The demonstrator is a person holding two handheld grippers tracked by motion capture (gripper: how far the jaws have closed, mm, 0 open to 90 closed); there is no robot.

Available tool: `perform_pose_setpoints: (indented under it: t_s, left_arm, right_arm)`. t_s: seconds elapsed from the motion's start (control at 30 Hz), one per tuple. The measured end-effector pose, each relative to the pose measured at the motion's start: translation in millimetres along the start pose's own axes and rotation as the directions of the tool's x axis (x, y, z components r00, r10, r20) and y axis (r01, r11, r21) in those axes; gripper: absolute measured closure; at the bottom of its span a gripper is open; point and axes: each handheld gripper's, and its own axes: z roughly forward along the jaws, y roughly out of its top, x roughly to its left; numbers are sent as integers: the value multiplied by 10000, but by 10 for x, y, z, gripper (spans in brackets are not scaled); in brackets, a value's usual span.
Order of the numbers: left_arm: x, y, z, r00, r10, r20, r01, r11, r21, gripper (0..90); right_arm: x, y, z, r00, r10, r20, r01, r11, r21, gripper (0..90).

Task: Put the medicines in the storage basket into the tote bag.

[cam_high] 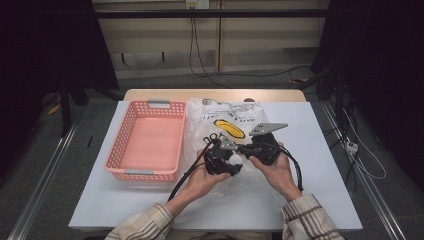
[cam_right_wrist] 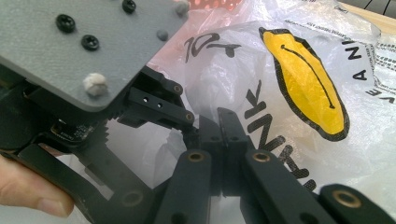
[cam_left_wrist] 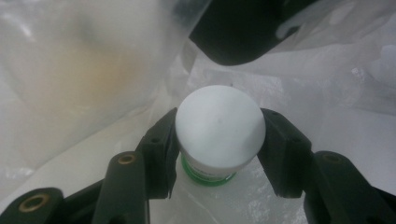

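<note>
Starting at the left of the high view, a pink basket (cam_high: 145, 141) sits on the white table (cam_high: 320, 150) with nothing visible inside it. Just to its right lies a crinkled clear plastic bag (cam_high: 225, 117) printed with a yellow shape and black letters; the lettering is partly folded over and hard to read. Both hands meet over the bag's near end, so what lies beneath them is hidden there. The left gripper (cam_left_wrist: 219, 144) has its jaws clamped on either side of a small white-capped bottle (cam_left_wrist: 219, 128) with a green band below the cap; the rest of the bottle is cut off from sight, and milky plastic film surrounds it. The right gripper (cam_right_wrist: 226, 126) has its jaws pressed together against the bag (cam_right_wrist: 280, 93); whether film is pinched between them I cannot tell.
</note>
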Motion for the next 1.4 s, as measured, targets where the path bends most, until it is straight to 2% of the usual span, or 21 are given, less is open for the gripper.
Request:
perform_pose_setpoints:
  t_s: [0.1,0.2,0.23,0.4,0.53,0.6,0.67,0.73,0.87,0.93,1.0,1.1,1.4]
  left_arm:
    - [4,-2,-13,9998,140,137,-141,9999,55,500]
    - [10,1,-61,9994,304,176,-306,9994,144,419]
    - [3,8,-111,9989,299,354,-299,9996,-18,397]
    - [-30,20,-233,9978,485,454,-474,9986,-243,288]
    - [-60,8,-378,9960,774,439,-763,9967,-272,258]
    - [-86,-5,-462,9952,918,337,-907,9953,-351,214]
    - [-110,-25,-544,9949,941,356,-914,9933,-703,212]
    - [-122,-37,-615,9937,1054,383,-1021,9916,-791,205]
    - [-114,-90,-733,9934,1074,394,-1028,9893,-1031,200]
    - [-89,-130,-782,9948,1001,171,-979,9900,-1017,198]
    - [-53,-183,-812,9977,675,-4,-671,9915,-1112,193]
    - [11,-255,-855,9987,485,-126,-495,9932,-1057,180]
    - [5,-467,-1088,9993,276,-243,-313,9858,-1651,150]
  right_arm:
    - [0,-1,3,10000,-7,-7,7,10000,4,900]
    - [0,-2,1,10000,-12,-10,12,10000,0,900]
    - [-1,-2,1,10000,-8,-11,8,10000,-4,900]
    - [0,-3,3,10000,-19,8,19,10000,7,900]
    - [0,-3,-3,10000,-26,44,26,10000,-27,900]
    - [-13,-8,-9,9999,-12,101,12,10000,-14,900]
    - [-21,-9,-20,9999,-6,119,6,10000,-9,900]
    - [-25,-10,-34,9999,4,124,-3,10000,-47,900]
    - [-16,-39,-33,9999,-52,134,51,10000,78,900]
    - [-13,-52,-27,9999,-77,121,75,9999,143,900]
    - [-5,-51,-37,9999,-102,116,101,9998,147,900]
    - [4,-48,-53,9998,-126,122,125,9999,110,900]
    - [60,-90,-47,9997,-239,81,236,9992,315,900]
